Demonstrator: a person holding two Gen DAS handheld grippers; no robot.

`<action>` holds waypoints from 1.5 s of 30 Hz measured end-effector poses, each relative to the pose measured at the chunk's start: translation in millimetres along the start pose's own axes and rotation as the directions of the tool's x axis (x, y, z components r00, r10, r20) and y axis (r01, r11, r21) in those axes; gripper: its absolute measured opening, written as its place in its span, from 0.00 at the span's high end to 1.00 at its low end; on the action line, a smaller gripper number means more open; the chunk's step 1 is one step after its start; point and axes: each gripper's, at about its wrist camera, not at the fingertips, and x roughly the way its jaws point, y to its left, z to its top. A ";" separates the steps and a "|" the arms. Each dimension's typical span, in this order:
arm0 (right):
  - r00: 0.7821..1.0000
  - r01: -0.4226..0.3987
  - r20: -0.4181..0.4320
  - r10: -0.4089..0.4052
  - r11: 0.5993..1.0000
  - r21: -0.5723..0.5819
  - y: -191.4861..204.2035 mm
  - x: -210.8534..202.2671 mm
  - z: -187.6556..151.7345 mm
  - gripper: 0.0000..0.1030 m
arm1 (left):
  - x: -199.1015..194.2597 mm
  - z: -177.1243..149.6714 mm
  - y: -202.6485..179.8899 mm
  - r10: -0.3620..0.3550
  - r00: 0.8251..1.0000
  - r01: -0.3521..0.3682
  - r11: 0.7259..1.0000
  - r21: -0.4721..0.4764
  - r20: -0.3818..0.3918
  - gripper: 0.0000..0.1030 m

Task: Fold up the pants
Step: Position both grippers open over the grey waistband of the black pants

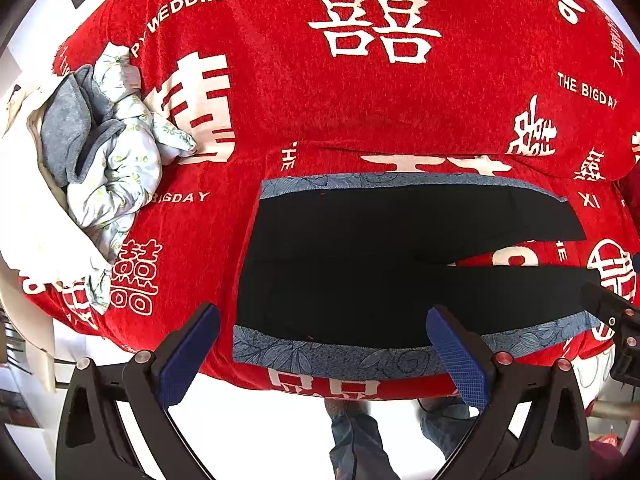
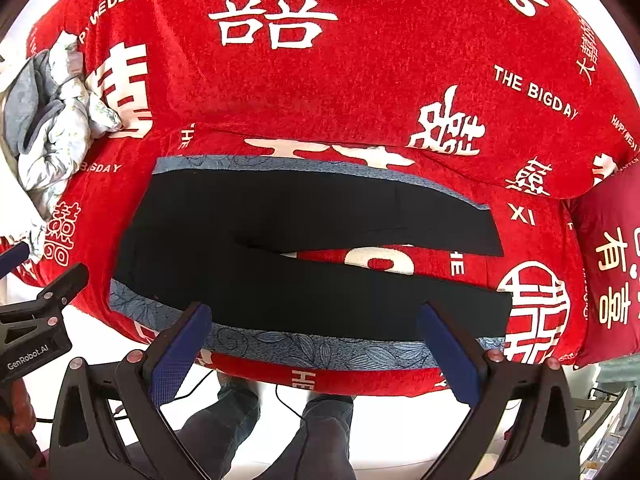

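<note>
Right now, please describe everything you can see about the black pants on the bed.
The black pants lie flat and unfolded on the red blanket, waist toward the left of the view, legs running right. The two legs spread apart, showing red blanket between them. The fabric looks dark, smooth and matte. A blue-grey band with a leaf pattern runs along each outer edge. The left gripper and right gripper hang open above the near edge, touching nothing.

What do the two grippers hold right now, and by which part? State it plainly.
Nothing. The left gripper and right gripper both hang open above the near edge of the black fabric pants with blue floral side bands, touching no cloth.
</note>
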 end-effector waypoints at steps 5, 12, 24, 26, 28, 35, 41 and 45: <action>1.000 0.006 -0.005 -0.006 1.000 0.002 -0.6 1.6 3.1 0.00 | 2.1 1.8 2.6 -0.007 1.000 0.007 1.000 -0.011 -0.003 0.00; 1.000 0.020 -0.005 -0.020 1.000 -0.017 3.8 2.5 8.2 0.00 | 4.1 6.5 8.8 -0.014 1.000 0.014 0.999 -0.037 0.004 0.00; 0.998 0.050 -0.028 -0.051 0.998 -0.036 10.1 7.2 11.3 0.00 | 16.3 13.5 15.9 -0.037 0.999 0.036 0.997 -0.065 -0.018 0.00; 0.998 0.055 -0.031 -0.056 0.998 -0.034 9.9 7.4 12.1 0.00 | 17.5 15.8 15.0 -0.040 0.999 0.039 0.997 -0.061 -0.017 0.00; 0.998 0.059 -0.030 -0.060 0.998 -0.025 8.6 6.9 12.6 0.00 | 18.1 17.9 12.8 -0.045 0.999 0.044 0.998 -0.050 -0.016 0.00; 0.997 0.067 -0.034 -0.067 0.998 -0.007 5.8 8.9 14.6 0.00 | 20.8 24.8 9.6 -0.054 0.998 0.053 0.998 -0.030 -0.014 0.00; 0.997 0.065 -0.040 -0.065 0.998 0.009 4.7 11.8 16.8 0.00 | 23.6 27.8 9.1 -0.056 0.998 0.055 0.998 -0.022 -0.018 0.00; 0.997 0.057 -0.044 -0.055 0.998 0.025 5.2 15.0 17.8 0.00 | 25.5 28.7 11.3 -0.048 0.999 0.047 0.999 -0.007 -0.021 0.00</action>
